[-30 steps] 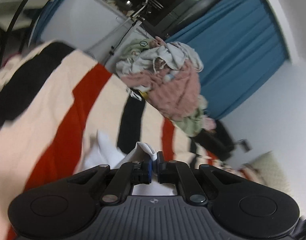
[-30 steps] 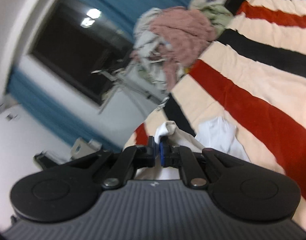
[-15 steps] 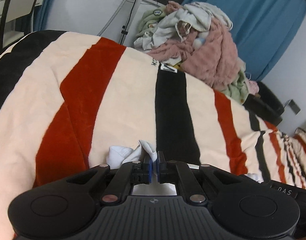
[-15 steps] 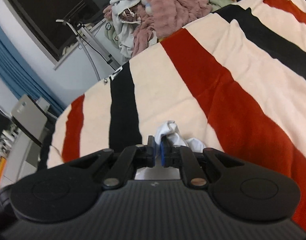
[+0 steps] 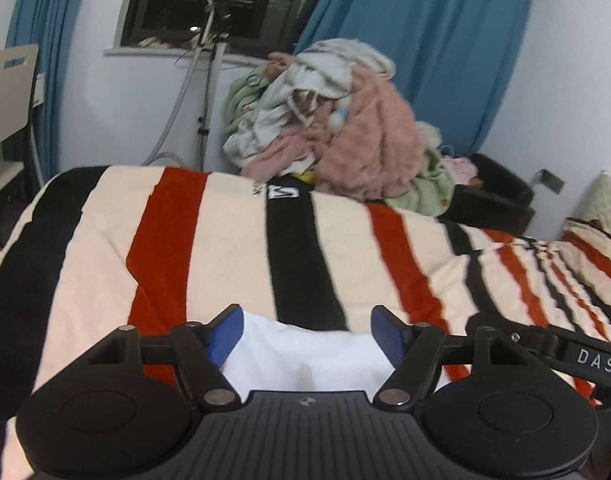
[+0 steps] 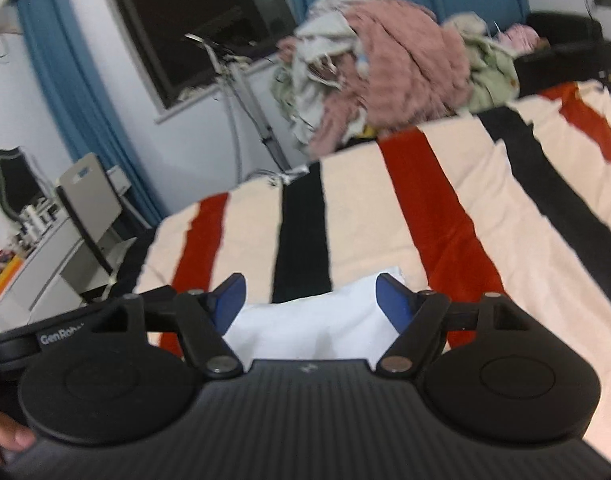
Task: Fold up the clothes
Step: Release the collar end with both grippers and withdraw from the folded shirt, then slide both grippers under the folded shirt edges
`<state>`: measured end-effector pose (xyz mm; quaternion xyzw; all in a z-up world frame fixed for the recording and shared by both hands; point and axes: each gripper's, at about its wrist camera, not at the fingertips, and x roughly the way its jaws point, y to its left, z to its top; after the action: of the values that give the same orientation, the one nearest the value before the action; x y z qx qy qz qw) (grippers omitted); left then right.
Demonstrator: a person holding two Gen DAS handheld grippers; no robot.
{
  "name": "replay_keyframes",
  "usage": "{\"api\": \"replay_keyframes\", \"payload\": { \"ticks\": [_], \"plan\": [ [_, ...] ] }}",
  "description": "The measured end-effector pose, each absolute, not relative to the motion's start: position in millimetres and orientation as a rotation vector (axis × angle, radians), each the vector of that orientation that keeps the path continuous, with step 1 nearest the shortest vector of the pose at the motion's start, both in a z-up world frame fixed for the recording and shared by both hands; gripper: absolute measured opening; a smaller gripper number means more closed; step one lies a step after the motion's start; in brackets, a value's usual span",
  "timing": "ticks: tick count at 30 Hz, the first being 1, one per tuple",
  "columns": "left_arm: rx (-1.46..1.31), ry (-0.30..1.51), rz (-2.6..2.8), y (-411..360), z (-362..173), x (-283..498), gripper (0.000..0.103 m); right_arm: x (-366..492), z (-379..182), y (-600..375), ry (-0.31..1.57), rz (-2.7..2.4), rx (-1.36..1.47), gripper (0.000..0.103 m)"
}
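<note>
**Both grippers let go of a white garment on a striped bed**

A bedroom with blue curtains (image 5: 417, 52), a dark window (image 5: 209, 0) and a heap of unfolded laundry (image 5: 337, 120) at the far edge of a bed. The bedspread (image 5: 225, 248) is cream with red and black stripes. A white garment (image 5: 305, 352) lies flat on it, just below both tools. Half a second ago each gripper pinched bunched white cloth; now the left gripper (image 5: 307, 330) and right gripper (image 6: 311, 292) have fingers spread wide, holding nothing. That fold looks laid down.
</note>
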<state>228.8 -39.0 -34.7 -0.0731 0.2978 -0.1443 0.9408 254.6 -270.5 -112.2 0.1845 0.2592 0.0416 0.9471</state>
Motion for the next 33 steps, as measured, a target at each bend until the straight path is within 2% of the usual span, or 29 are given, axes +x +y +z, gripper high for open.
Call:
{"api": "replay_keyframes", "payload": {
  "ticks": [6,15,27,33],
  "plan": [
    [-0.113,0.534,-0.337,-23.2,-14.5,148.1,0.079,179.6,-98.3,-250.4,0.438,0.079,0.301,0.074],
    [-0.1,0.471,-0.307,15.7,-30.5,59.3,0.079,103.7,-131.9,-216.1,0.362,0.087,0.247,0.074],
    [-0.169,0.564,-0.3,25.5,-63.9,61.2,0.079,104.9,-153.8,-217.7,0.429,0.059,0.275,0.074],
    [-0.268,0.678,-0.33,21.8,-87.1,74.5,0.08,111.5,-164.9,-236.3,0.484,0.085,0.437,0.075]
  ]
}}
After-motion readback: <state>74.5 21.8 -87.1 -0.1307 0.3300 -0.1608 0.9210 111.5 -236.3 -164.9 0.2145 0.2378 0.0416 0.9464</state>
